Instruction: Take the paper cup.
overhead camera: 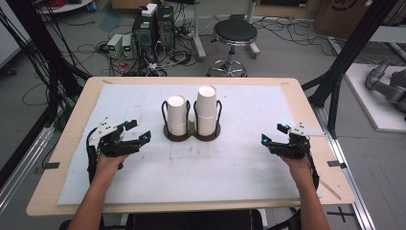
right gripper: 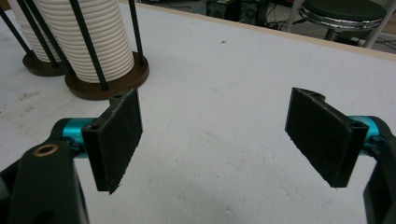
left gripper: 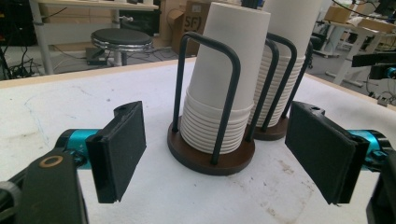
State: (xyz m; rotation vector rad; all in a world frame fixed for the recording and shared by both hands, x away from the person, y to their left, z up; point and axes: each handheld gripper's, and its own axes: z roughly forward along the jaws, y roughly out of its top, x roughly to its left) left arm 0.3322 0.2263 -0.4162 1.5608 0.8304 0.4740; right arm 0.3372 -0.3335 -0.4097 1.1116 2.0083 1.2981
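Evidently at rest, the left gripper (overhead camera: 136, 132) and right gripper (overhead camera: 272, 134) sit wide open and empty, flanking two cup stacks (overhead camera: 191, 115) mid-counter (overhead camera: 57, 196), seemingly ready to reach.

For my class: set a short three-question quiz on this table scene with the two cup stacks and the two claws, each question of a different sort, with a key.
1. True or false: the left claw is shut on a cup.
2. Which stack of paper cups stands taller in the high view?
A. the left stack
B. the right stack
C. both equal
3. Fill in: each stack stands upside down inside black wire loops on a round brown ____.

Key
1. False: its jaws stand wide apart, holding nothing. The right claw is open too.
2. B
3. base
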